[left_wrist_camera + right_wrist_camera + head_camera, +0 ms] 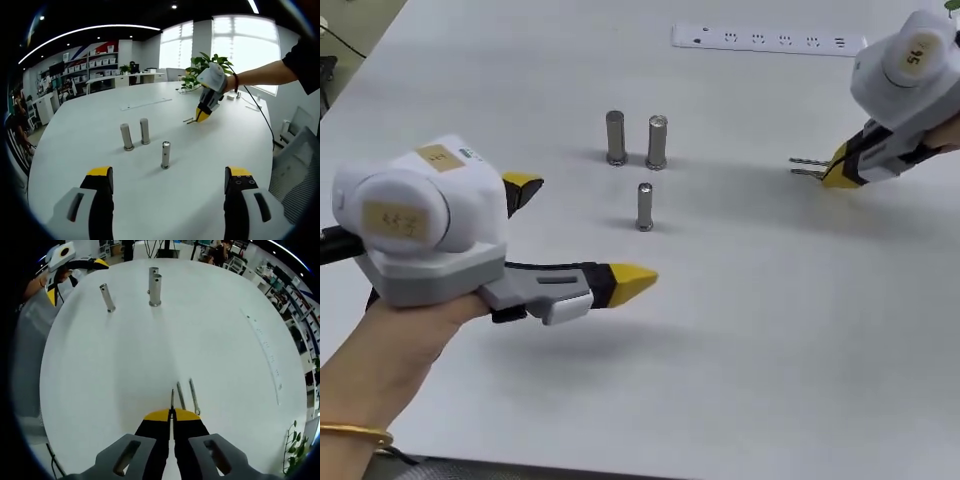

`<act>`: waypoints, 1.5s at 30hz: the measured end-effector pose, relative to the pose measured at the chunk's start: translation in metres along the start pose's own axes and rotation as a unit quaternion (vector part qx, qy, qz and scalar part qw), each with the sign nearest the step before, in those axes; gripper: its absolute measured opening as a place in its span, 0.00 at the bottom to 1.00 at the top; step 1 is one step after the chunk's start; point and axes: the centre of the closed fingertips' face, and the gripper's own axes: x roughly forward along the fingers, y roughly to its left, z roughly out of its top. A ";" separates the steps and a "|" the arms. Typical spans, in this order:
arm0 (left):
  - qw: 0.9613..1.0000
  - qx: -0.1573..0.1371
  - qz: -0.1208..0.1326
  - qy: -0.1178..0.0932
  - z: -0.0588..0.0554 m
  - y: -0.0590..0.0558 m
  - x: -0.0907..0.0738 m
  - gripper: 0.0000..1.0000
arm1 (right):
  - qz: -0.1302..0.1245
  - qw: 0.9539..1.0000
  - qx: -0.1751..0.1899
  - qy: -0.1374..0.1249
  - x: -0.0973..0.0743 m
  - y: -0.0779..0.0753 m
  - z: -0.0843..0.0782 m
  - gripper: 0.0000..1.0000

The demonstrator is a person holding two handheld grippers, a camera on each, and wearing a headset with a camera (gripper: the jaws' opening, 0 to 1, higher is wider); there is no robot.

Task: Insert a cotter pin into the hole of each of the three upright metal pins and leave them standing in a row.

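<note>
Three upright metal pins stand on the white table: two side by side (615, 137) (657, 142) and a shorter one (645, 206) in front. My left gripper (578, 232) hovers near me, open and empty, with its yellow tips wide apart (170, 175) and the pins ahead (165, 154). My right gripper (838, 172) is low over the table at the far right. It is shut (171, 412) on a thin cotter pin (172, 397) that sticks out forward. Two more cotter pins (187, 395) lie on the table just beside its tip.
A white power strip (770, 40) lies along the far side of the table. The table's near edge (620, 470) runs just below my left hand. Open tabletop lies between the pins and both grippers.
</note>
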 end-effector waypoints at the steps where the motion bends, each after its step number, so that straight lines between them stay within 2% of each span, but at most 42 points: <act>1: 1.000 -0.002 0.000 -0.001 0.001 0.000 0.000 0.90 | -0.003 1.000 -0.001 -0.003 -0.001 0.000 0.001 0.00; 6: 1.000 -0.013 -0.013 -0.005 0.004 -0.004 -0.001 0.78 | -0.013 0.999 -0.011 -0.029 -0.010 0.007 0.010 0.00; 11: 1.000 -0.007 -0.021 -0.002 0.006 -0.010 0.000 0.76 | -0.019 0.998 -0.028 -0.056 -0.017 0.017 0.022 0.00; 17: 0.999 -0.007 -0.038 -0.004 0.008 -0.021 0.002 0.70 | -0.022 0.994 -0.066 -0.089 -0.027 0.048 0.042 0.00; 23: 0.999 -0.006 -0.051 -0.004 0.010 -0.031 0.004 0.62 | -0.027 0.988 -0.091 -0.121 -0.033 0.068 0.061 0.00; 32: 0.997 -0.024 -0.074 -0.008 0.017 -0.044 0.012 0.49 | -0.037 0.977 -0.142 -0.155 -0.044 0.103 0.091 0.00; 42: 0.995 -0.042 -0.085 -0.018 0.029 -0.050 0.019 0.39 | -0.049 0.964 -0.182 -0.187 -0.054 0.120 0.114 0.00; 45: 0.994 -0.051 -0.091 -0.020 0.031 -0.053 0.021 0.36 | -0.058 0.958 -0.205 -0.190 -0.057 0.125 0.120 0.00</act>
